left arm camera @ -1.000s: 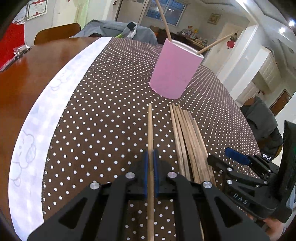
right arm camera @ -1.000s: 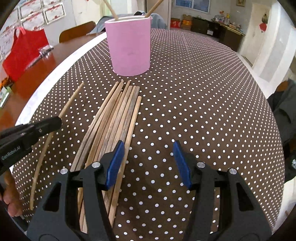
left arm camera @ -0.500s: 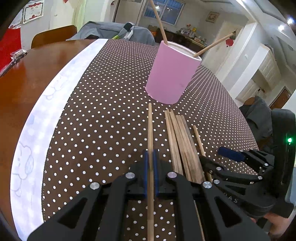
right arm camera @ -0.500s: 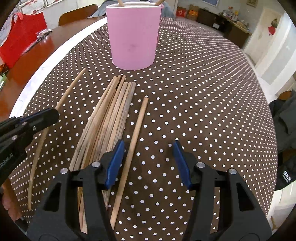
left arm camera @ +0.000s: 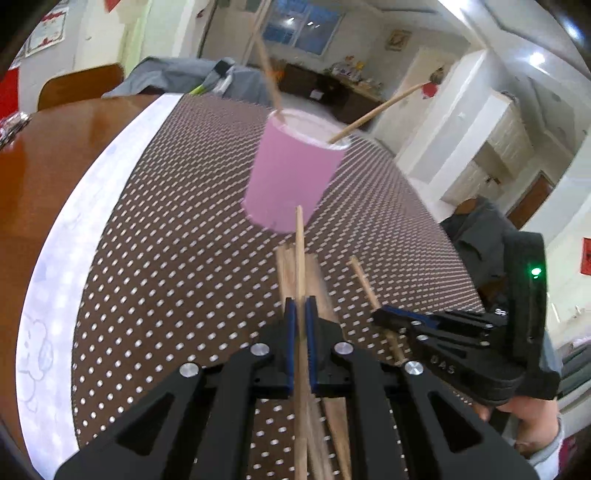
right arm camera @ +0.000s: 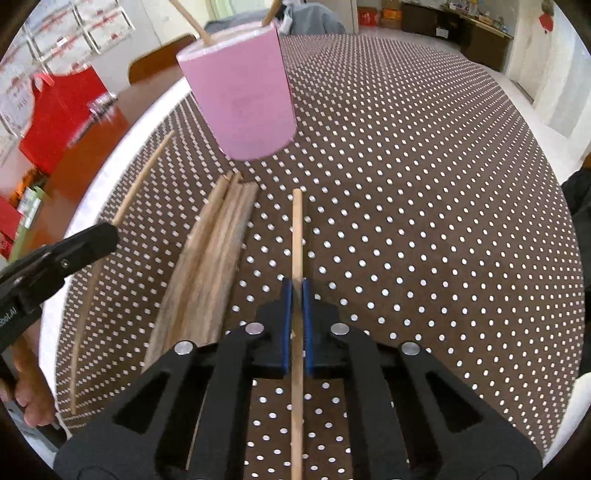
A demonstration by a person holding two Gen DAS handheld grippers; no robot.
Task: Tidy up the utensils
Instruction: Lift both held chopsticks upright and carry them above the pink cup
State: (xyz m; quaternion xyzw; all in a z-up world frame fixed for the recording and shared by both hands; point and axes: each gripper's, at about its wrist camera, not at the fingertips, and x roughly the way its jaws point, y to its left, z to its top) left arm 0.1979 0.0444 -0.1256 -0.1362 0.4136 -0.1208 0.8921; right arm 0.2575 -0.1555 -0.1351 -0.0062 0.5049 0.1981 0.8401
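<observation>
Right gripper (right arm camera: 294, 291) just closed on one chopstick (right arm camera: 296, 236), left gripper (left arm camera: 300, 314) clamped on another chopstick (left arm camera: 300, 254), both above the loose bundle (right arm camera: 207, 269) on the dotted cloth (right arm camera: 424, 221). Lift clear of the bundle, keep grips firm, then tilt each tip-down over the pink cup (right arm camera: 242, 96) beyond, avoiding sticks already inside.

We see a bright, evenly lit room, daylight entering through a window (left arm camera: 303, 31) and ceiling lamps (left arm camera: 535, 59) glaring white. Motion blur smears the pink cup (left arm camera: 291, 177) and the dots on the counter (left arm camera: 177, 236). Fisheye bending curves every edge, with dark corners.
</observation>
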